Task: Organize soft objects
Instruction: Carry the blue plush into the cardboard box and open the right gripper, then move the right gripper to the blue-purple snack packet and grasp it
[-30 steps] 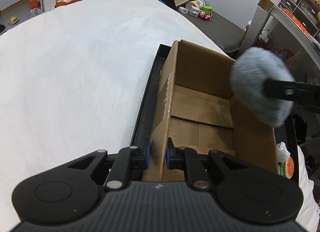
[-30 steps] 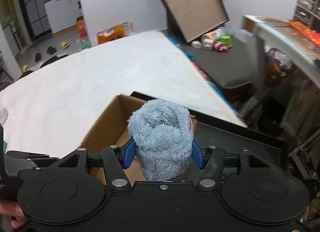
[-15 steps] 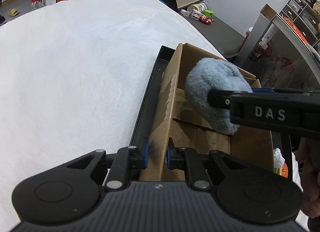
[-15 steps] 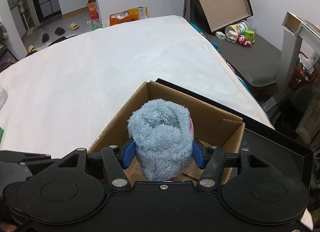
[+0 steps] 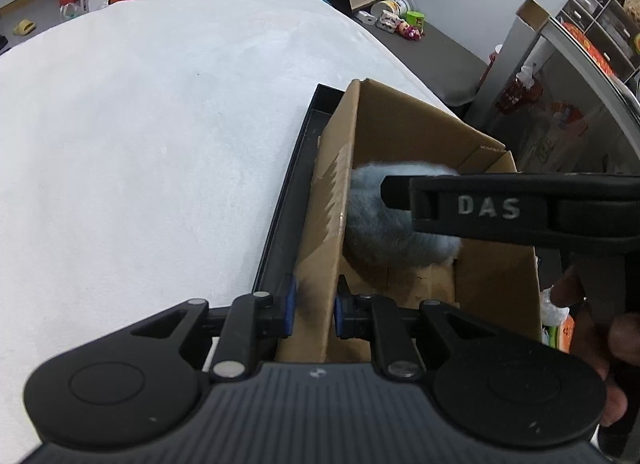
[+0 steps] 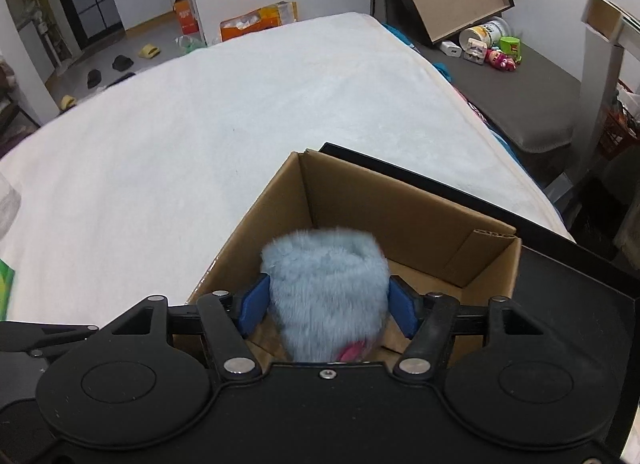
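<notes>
The left tongs (image 5: 314, 310) pinch the near wall of the cardboard box (image 5: 404, 136). The right tongs (image 6: 327, 306), just opening, loosely flank the blue plush toy (image 6: 326, 284) inside the box.

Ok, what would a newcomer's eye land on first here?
The fluffy blue toy, down inside the cardboard box, sits between the right gripper, whose jaws have just been opening. Next, the left gripper pinches the box's near wall. The box sits in a black tray on a white bed.

Home bedroom; bed (image 6: 248, 112), slippers (image 6: 148, 50)
</notes>
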Motion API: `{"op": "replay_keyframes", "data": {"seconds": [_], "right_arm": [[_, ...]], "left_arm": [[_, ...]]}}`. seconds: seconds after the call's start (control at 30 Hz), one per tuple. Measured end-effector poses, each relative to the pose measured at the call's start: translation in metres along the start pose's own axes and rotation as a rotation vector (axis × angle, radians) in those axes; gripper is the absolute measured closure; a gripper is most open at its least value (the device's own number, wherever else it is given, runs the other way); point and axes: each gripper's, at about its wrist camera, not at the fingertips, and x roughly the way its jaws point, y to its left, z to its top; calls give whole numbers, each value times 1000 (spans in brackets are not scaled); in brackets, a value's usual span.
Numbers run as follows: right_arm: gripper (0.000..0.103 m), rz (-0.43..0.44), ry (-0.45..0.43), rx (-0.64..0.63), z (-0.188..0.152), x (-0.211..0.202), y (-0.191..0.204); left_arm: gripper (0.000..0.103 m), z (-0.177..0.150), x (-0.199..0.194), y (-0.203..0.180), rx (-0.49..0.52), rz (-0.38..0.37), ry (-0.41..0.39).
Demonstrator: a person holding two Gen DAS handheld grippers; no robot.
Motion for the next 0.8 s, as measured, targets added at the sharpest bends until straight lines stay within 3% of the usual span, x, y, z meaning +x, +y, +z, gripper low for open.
{"op": "replay_keyframes", "data": {"seconds": [0.07, 0.43, 0.8], "right_arm": [[30, 9, -21, 11, -1, -8, -4], [30, -7, -95, 100, -32, -73, -42], [30, -70, -117, 240, -85, -115, -109]], "left_arm": [[85, 0, -2, -3, -3, 4, 2], [56, -10, -27, -20, 35, 40, -14], [38, -20, -44, -50, 143, 75, -30]]}}
